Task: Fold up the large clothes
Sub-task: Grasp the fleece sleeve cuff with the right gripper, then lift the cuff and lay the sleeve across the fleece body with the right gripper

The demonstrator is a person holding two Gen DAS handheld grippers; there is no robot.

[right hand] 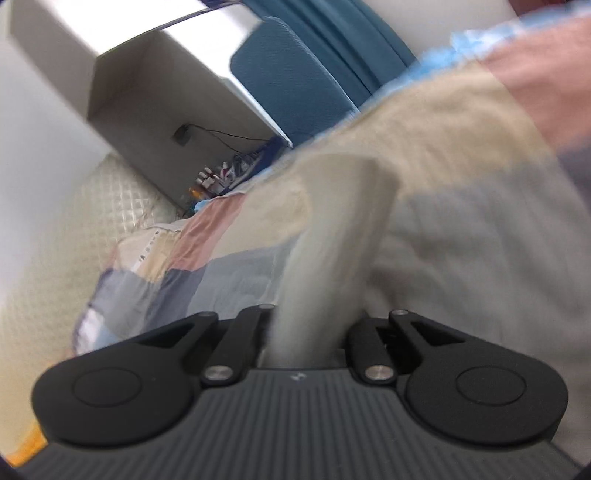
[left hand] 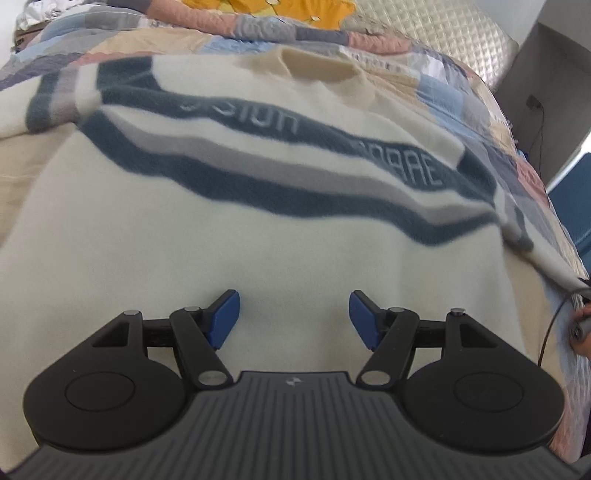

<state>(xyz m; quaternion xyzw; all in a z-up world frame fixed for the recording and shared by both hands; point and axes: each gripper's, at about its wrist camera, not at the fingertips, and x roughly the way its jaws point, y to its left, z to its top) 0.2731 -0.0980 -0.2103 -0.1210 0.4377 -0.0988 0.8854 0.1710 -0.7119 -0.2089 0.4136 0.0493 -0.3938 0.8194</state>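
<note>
Two grippers at work: the left gripper point(left hand: 294, 319) hovers empty, jaws apart, above the cream fleece sweater with navy and grey chest stripes point(left hand: 258, 206), spread on the patchwork quilt point(left hand: 436, 70). Right gripper point(right hand: 308, 332) is clamped on a cream fold of it point(right hand: 332, 236). Risk: with nothing pinning the body, a pull could drag the whole sweater and skew the fold.

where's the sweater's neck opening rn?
Left wrist view, top centre: the neck opening lies at the far end of the cream sweater, against the patchwork quilt, well beyond the left gripper.

Patchwork quilt point(left hand: 461, 85), quilted headboard point(left hand: 436, 33), blue chair point(right hand: 288, 74), white shelf unit point(right hand: 147, 81)
</note>
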